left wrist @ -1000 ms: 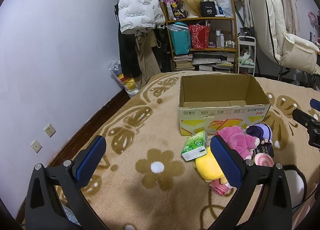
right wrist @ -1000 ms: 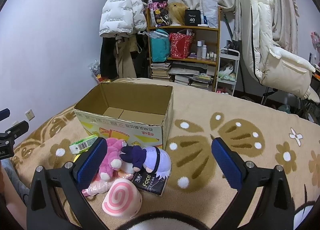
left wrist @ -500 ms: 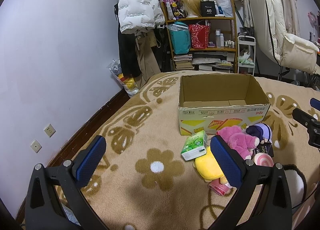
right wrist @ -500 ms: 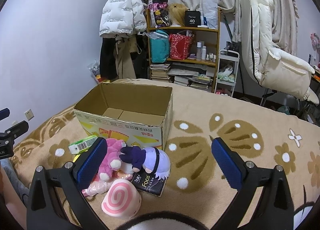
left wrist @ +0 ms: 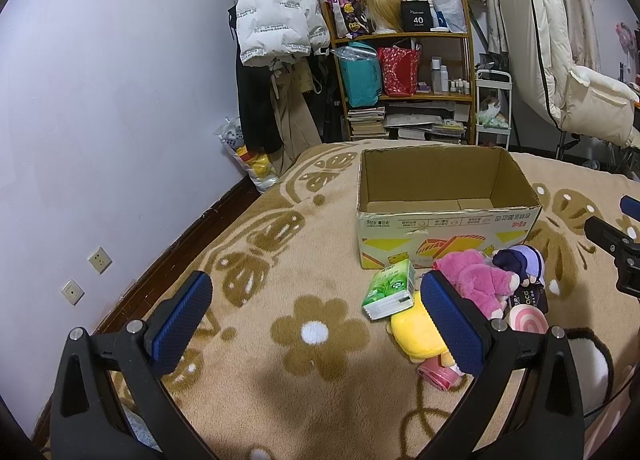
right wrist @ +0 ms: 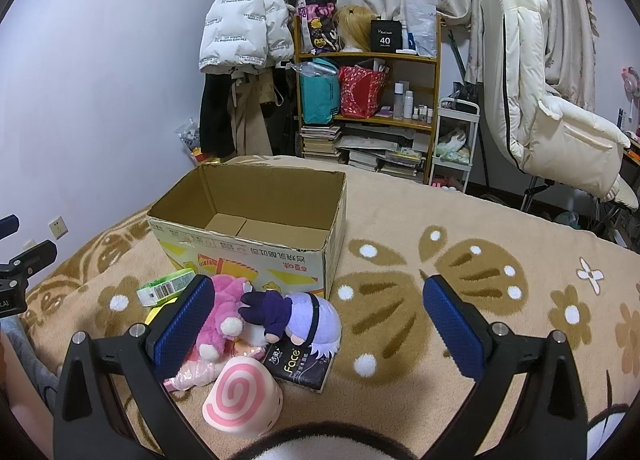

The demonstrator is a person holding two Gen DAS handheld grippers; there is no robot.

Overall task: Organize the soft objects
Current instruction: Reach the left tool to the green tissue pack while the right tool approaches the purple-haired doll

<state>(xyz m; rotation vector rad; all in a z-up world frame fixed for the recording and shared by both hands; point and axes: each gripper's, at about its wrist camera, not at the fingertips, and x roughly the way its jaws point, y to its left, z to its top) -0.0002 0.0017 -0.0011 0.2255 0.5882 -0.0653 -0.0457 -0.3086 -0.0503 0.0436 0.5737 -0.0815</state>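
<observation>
Both tongs spread, empty: left (left wrist: pixel 316 314), right (right wrist: pixel 316 312); toys beside cardboard box (right wrist: pixel 256 256).

Lower centre of my right view: a pink plush (right wrist: pixel 224 312) and a purple-haired doll (right wrist: pixel 304 320) lie touching before the open, empty cardboard box (right wrist: pixel 256 260). A pink-swirl cushion (right wrist: pixel 242 400) sits nearest; a yellow plush (left wrist: pixel 416 334) lies lower right in my left view.

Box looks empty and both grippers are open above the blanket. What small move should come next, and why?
Probably lower the right gripper onto the purple doll and close on it. Its jaws are spread with nothing between them, the doll lies on top of the pile just ahead of them, and the cardboard box right behind is open and bare. The left gripper is open too.
</observation>
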